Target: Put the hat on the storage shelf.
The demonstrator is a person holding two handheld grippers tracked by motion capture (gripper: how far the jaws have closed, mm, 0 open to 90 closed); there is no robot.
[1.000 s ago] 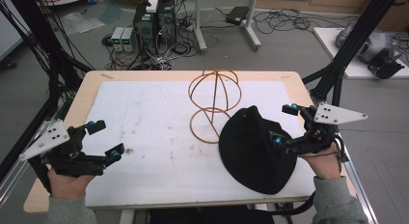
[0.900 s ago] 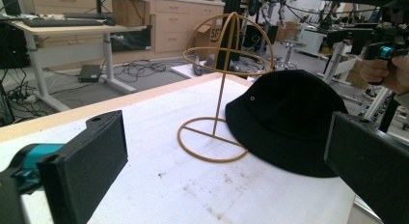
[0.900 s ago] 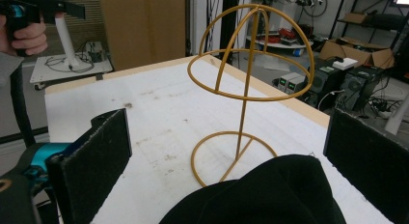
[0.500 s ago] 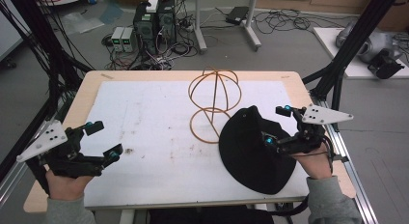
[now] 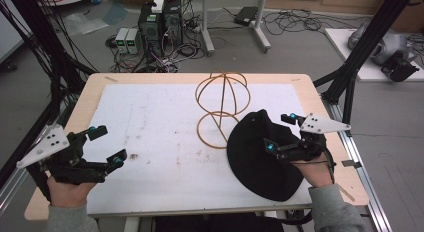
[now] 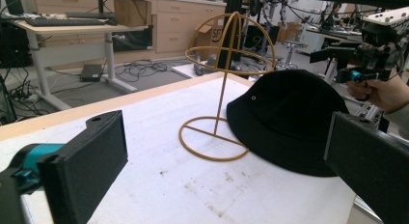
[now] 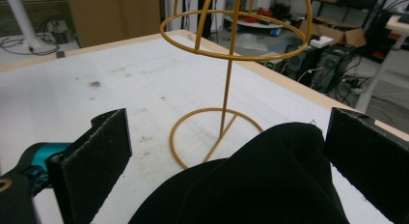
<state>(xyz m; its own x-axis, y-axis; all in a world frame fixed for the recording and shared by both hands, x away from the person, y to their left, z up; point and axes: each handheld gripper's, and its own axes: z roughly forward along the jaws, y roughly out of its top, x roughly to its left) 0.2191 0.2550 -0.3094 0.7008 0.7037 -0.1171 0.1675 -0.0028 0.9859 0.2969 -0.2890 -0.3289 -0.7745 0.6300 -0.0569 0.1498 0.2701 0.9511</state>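
Two things sit on our worktop (image 5: 150,117), which is covered by a white sheet marked with a few dark smudges: a black bucket hat (image 5: 260,157) and a yellow wire hat stand (image 5: 222,109). From the high view, the stand rises near the middle of the far half, its round base ring flat on the sheet and its domed cage on top of an upright stem. The hat lies on the right side, toward our near edge, and its brim covers part of the stand's base ring.

We hold the right hand-held gripper (image 5: 281,131) over the hat's crown, its jaws spread wide apart. In the right gripper view the black fabric (image 7: 251,185) bulges up between the two pads (image 7: 96,156), though we cannot tell whether either pad touches it; the stand's ring and stem stand just beyond.

We hold the left hand-held gripper (image 5: 107,144) above the near left part of the sheet, well apart from both hat and stand, and its jaws are likewise spread with nothing between them. In the left gripper view the hat (image 6: 289,118) and stand (image 6: 226,79) lie ahead across bare sheet, with the other hand (image 6: 386,91) and its gripper above the hat's far side.

Beyond the worktop, computers (image 5: 160,22) and loose cables sit on the floor.
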